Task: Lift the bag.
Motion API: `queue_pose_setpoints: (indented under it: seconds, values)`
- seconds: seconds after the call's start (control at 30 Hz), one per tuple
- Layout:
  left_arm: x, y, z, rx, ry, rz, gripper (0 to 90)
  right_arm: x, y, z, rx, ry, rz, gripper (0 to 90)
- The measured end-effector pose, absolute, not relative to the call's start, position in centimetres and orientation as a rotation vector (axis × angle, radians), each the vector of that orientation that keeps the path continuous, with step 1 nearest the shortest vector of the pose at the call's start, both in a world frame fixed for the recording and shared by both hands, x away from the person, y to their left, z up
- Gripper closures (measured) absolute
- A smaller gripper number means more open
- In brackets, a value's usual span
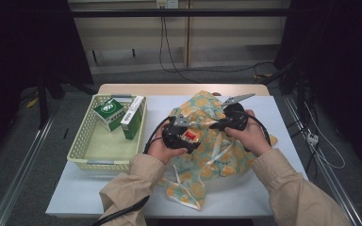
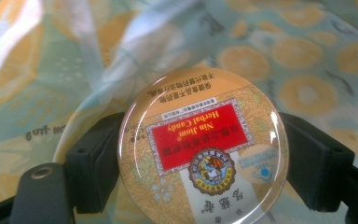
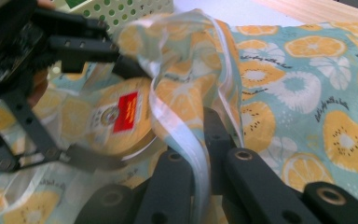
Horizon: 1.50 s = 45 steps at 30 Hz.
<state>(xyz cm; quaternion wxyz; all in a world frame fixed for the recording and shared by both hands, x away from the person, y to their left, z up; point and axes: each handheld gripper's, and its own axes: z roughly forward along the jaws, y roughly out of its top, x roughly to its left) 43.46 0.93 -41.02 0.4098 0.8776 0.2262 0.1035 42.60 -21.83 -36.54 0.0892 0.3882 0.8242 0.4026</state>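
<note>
My left gripper (image 2: 204,164) is shut on a round yellow candy tin (image 2: 204,149) with a red label, one black jaw on each side of it. In the high view the tin (image 1: 190,136) is held over a teal cloth bag (image 1: 219,157) printed with orange slices. My right gripper (image 3: 198,161) is shut on the bag's white-ribboned edge (image 3: 186,135) and holds it lifted. From there the tin (image 3: 121,116) shows under that raised edge, partly veiled by thin fabric, with the left gripper (image 3: 70,46) behind it. The right gripper (image 1: 215,123) sits just right of the tin.
A pale yellow perforated basket (image 1: 82,141) stands at the table's left with a green box (image 1: 108,113) and a tall green-and-white box (image 1: 133,116) inside. The bag's strap end (image 1: 186,193) trails toward the table's front edge. Cables trail from both grippers.
</note>
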Motion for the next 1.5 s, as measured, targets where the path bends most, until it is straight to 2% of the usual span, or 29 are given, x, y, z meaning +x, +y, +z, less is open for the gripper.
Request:
queue_pose_setpoints:
  seconds: [0.3,0.57,0.63,0.8,1.1,1.17,1.5]
  values:
    - [43.8,1.2,-40.6,2.189,0.607,0.301,20.5,43.1,-21.8,-36.8,1.165,2.453,1.208,90.0]
    - [43.1,1.1,-41.7,2.186,0.585,0.222,20.5,43.7,-21.4,-37.0,1.178,2.431,1.228,90.0]
    - [43.1,0.8,-41.8,2.205,0.587,0.254,20.5,43.8,-21.2,-37.0,1.18,2.429,1.234,90.0]
    - [44.6,0.1,-42.5,2.196,0.603,0.213,20.4,44.2,-20.8,-36.9,1.172,2.429,1.228,90.0]
    - [49.0,-2.4,-43.5,2.155,0.642,0.247,19.9,45.4,-21.3,-37.9,1.231,2.413,1.214,90.0]
    - [50.0,-3.1,-43.6,2.123,0.678,0.208,14.2,45.7,-21.7,-38.1,1.259,2.394,1.206,90.0]
    - [47.1,-1.2,-42.3,2.2,0.636,0.209,11.5,46.1,-22.4,-38.9,1.294,2.379,1.195,90.0]
